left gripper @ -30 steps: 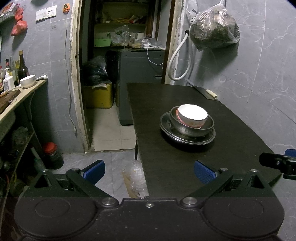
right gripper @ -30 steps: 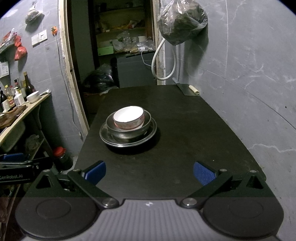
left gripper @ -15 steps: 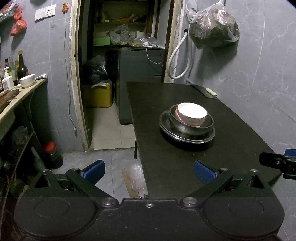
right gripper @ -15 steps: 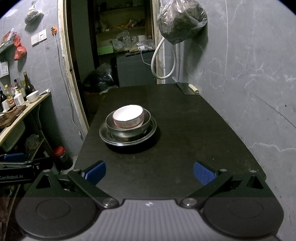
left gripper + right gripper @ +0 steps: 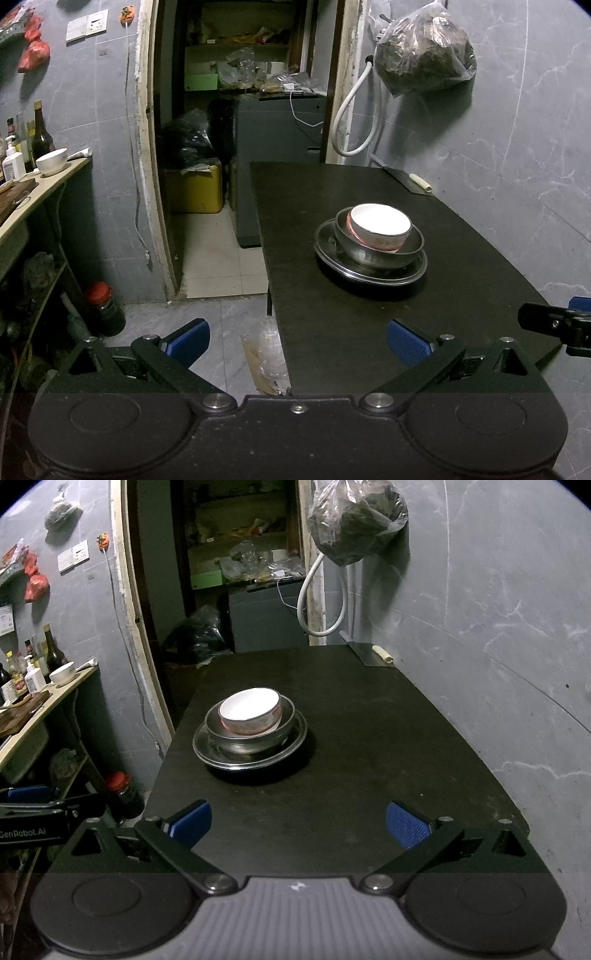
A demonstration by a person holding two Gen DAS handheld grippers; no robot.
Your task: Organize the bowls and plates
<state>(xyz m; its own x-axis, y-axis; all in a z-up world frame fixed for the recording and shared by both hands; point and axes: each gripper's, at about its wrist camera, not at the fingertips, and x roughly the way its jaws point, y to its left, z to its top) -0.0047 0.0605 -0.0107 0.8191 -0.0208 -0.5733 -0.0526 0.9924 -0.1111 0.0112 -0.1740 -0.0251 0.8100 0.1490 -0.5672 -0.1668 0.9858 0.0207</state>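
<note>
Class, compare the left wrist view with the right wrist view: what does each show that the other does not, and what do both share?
Only the left wrist view shows the yellow box on the floor beyond the doorway. Only the right wrist view shows the small bag hanging high on the left wall. Both show the white bowl in the metal bowl on the metal plate, and an open gripper.

Small bowl [image 5: 250, 712] sat in larger bowl [image 5: 251, 734], larger bowl on plate [image 5: 249, 751], stack on table [image 5: 369, 738] ahead of my two grippers. Cleaver [image 5: 371, 653] lay at table's far right corner, by wall. Doorway [image 5: 240, 110] stood behind table.
</note>
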